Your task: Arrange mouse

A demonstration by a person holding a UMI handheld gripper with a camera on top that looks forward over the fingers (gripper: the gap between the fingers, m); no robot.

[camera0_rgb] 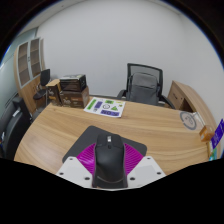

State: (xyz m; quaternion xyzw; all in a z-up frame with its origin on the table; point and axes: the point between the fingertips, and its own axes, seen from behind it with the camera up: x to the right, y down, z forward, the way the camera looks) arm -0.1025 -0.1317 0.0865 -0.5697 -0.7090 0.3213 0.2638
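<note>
Fingers [109, 165] closed against black mouse [108, 158]

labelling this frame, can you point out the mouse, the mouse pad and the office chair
mouse [108, 157], gripper view, middle of its back, between the jaws
mouse pad [92, 136], gripper view, bare part left of the mouse
office chair [145, 82], gripper view, centre of the backrest

Mouse [109, 157] rear hidden; sheet [105, 105] print unreadable.

A mouse [109, 157] sits between the gripper [109, 166] fingers, over a mat [93, 137] on the desk [60, 125]; papers [105, 105] lie beyond, a chair [144, 83] behind the desk.
</note>
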